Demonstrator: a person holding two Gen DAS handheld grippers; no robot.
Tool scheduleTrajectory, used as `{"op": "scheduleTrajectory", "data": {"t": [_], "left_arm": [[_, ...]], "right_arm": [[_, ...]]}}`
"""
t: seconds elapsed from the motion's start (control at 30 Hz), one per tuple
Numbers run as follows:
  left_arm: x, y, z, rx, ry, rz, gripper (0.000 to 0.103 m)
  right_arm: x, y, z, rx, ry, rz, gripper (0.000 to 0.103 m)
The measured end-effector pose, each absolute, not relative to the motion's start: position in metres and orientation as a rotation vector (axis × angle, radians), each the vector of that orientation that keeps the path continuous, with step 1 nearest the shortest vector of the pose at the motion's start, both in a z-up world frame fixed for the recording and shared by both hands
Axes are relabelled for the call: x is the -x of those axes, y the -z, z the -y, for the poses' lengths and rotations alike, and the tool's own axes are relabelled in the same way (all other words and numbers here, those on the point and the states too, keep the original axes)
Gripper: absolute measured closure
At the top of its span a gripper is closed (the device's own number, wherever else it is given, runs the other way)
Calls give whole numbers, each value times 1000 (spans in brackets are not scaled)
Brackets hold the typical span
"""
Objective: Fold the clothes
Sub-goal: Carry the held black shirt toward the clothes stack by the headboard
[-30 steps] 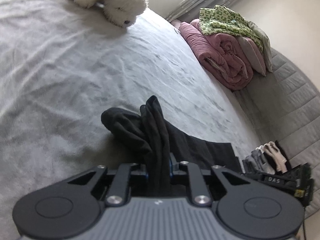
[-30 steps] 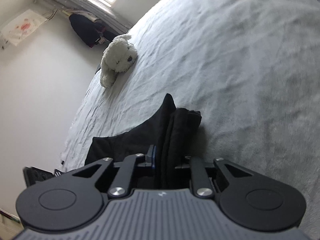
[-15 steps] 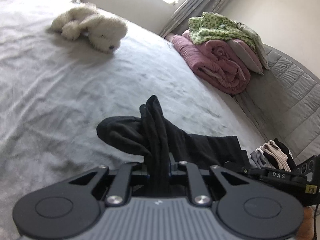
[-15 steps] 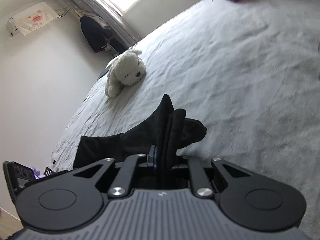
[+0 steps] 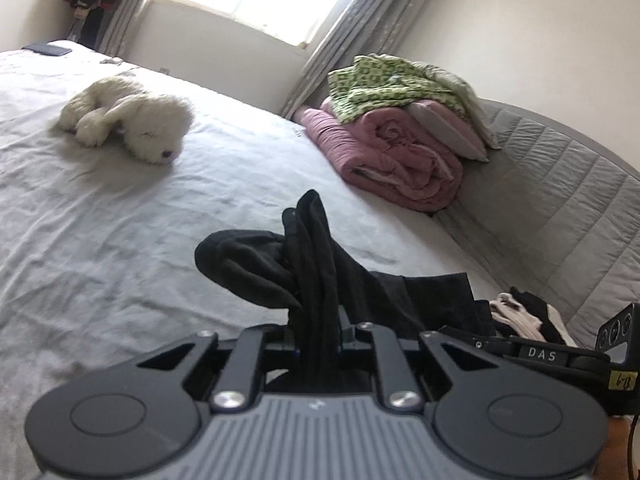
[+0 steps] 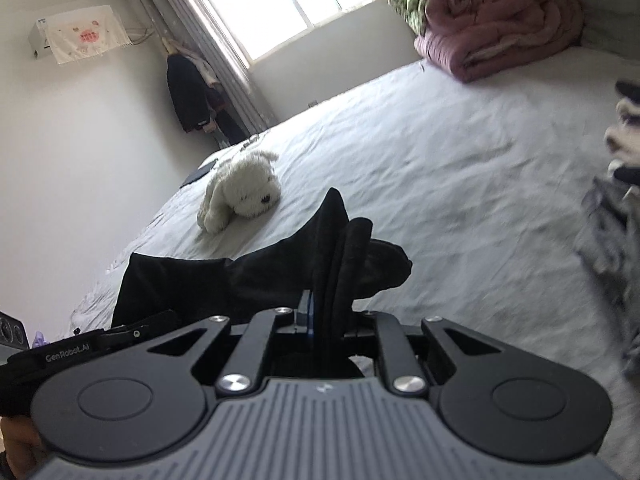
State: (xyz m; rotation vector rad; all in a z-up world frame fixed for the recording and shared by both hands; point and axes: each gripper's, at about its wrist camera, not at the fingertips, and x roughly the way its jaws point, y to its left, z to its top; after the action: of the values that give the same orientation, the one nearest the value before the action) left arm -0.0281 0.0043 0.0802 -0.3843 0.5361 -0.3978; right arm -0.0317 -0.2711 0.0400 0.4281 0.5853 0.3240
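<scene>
Both wrist views look low across the bed (image 5: 120, 240), sharing the plush dog (image 6: 244, 192).

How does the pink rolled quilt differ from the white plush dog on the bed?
The pink quilt is a big rolled bundle with green patterned cloth piled on top. The white plush dog is smaller, fluffy, sprawled flat, with nothing on it. Both rest on the grey bed sheet.

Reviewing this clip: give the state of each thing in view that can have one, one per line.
left gripper: shut on black garment
right gripper: shut on black garment
black garment: bunched, lifted off the bed between both grippers
pink quilt: folded
green patterned cloth: crumpled atop the quilt
plush dog: lying down
</scene>
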Motion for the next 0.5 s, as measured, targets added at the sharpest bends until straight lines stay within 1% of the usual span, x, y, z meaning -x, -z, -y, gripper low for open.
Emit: {"op": "scheduleTrajectory", "data": {"t": [0.23, 0.5], "left_arm": [[36, -85, 14, 368, 429, -538, 89], [40, -101, 36, 382, 459, -548, 89]], "right_arm": [[41, -47, 280, -344, -318, -567, 90], [53, -65, 306, -340, -328, -527, 90]]}}
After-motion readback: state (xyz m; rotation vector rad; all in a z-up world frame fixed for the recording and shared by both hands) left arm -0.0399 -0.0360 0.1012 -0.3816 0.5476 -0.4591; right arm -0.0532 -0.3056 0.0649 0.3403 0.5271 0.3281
